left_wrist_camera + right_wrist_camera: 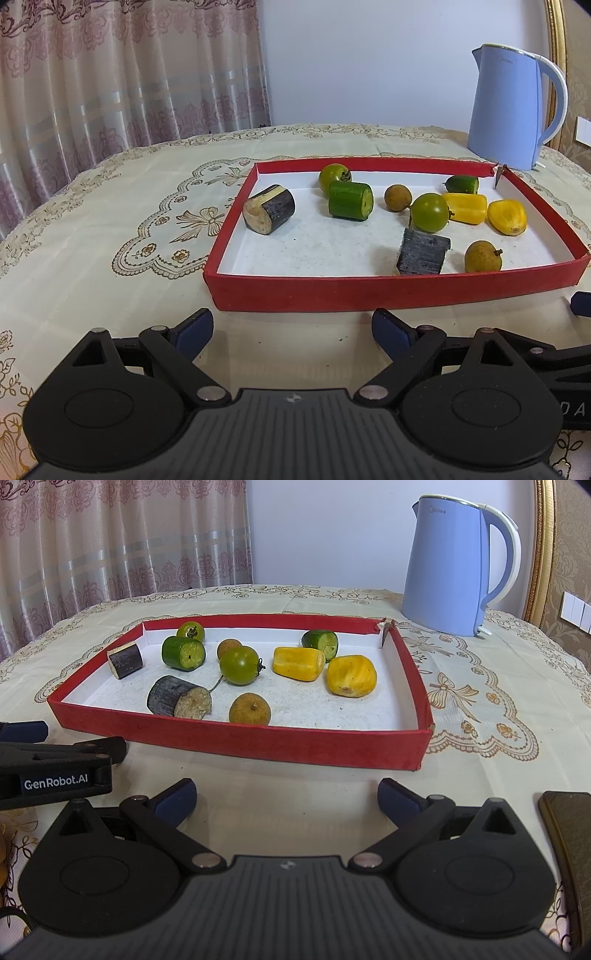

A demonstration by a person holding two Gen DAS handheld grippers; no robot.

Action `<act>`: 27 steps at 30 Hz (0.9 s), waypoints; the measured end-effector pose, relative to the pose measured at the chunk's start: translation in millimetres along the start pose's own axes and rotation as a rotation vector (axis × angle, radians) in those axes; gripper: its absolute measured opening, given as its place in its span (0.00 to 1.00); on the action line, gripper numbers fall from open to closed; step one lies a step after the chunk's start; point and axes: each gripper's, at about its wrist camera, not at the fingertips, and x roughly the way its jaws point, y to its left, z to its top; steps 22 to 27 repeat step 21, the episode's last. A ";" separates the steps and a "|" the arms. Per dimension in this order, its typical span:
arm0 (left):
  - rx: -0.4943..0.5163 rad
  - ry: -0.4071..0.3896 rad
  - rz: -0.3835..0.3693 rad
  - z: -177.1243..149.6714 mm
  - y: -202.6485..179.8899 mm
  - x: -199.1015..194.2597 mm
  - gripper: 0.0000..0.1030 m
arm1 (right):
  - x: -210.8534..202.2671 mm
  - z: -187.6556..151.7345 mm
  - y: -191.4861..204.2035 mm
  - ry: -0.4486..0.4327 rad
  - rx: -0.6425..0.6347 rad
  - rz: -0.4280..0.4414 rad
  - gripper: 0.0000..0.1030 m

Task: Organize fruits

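Note:
A shallow red tray [388, 290] [258, 740] with a white floor lies on the tablecloth. It holds two green tomatoes [429, 212] [239, 665], two green cucumber pieces [351, 200] [183, 653], two yellow pieces [466, 208] [351, 675], two brown longans [483, 257] [249, 709] and two dark cut stalk pieces [424, 252] [179, 697]. My left gripper [292, 326] stands open just short of the tray's near wall, nothing between its fingers. My right gripper [287, 797] is open too, in front of the tray, with the left gripper's arm [55, 771] beside it.
A light blue electric kettle [508, 107] [450, 565] stands behind the tray's far right corner. A dark phone [569, 849] lies at the right edge near my right gripper. Curtains hang behind the table on the left. The tablecloth is embroidered with gold patterns.

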 end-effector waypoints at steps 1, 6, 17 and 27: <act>0.001 0.000 0.000 0.0 -0.2 0.0 0.91 | 0.0 0.0 0.0 0.000 0.000 0.000 1.00; 0.001 0.000 0.001 0.2 -0.3 0.1 0.91 | 0.1 0.0 -0.1 0.000 0.000 0.000 1.00; 0.010 -0.017 0.008 -0.5 -0.6 -2.1 0.91 | 0.6 -0.1 -0.3 0.001 -0.002 -0.002 1.00; 0.005 -0.025 0.018 -0.1 -0.1 -2.7 0.91 | 0.6 -0.1 -0.2 0.001 -0.002 -0.002 1.00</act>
